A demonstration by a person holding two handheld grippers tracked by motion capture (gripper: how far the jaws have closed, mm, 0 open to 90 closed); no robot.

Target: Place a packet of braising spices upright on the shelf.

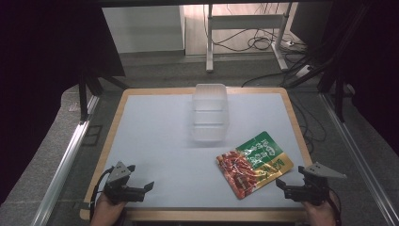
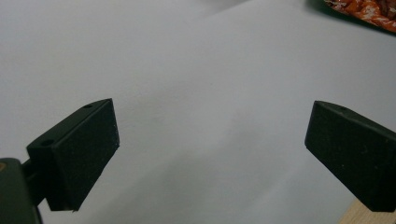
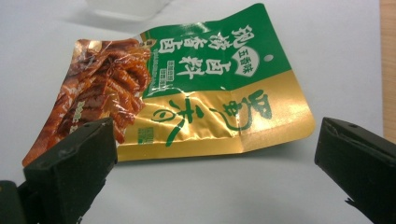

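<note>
Now, at the near edge of the bench (image 1: 155,141), the right gripper (image 1: 285,187) sits w/ fingers (image 3: 70,172) spread wide and empty, aimed at a green-gold-red snack pouch (image 1: 254,163) lying flat just ahead of it; the right gripper view has the pouch (image 3: 187,88) between and beyond the fingertips, not touching. The left gripper (image 1: 141,188) rests at the near-left corner, fingers (image 2: 79,158) likewise spread w/ nothing between them, well apart from the pouch, whose corner (image 2: 364,9) shows at the top right of the left gripper view. A clear plastic tub (image 1: 210,110) stands farther back, near bench centre. Risks, as judged: the pouch is thin, glossy and flat on a smooth top, so fingers closing level w/ the surface would prob. skate over the foil or shove it along instead of pinching; the creased gold edge nearest the gripper looks the better bite. A one-corner pinch could let the contents sag and the pack swing or slip. If the pouch is bound for the tub, it may be light enough to slide or tip when nudged. Surface: pale grey-white mat, wood-trimmed, uncluttered. Room: dark drapes both sides, aluminium rails flanking the bench, a metal frame leg (image 1: 209,37) and loose cables (image 1: 259,42) on the floor behind.
</note>
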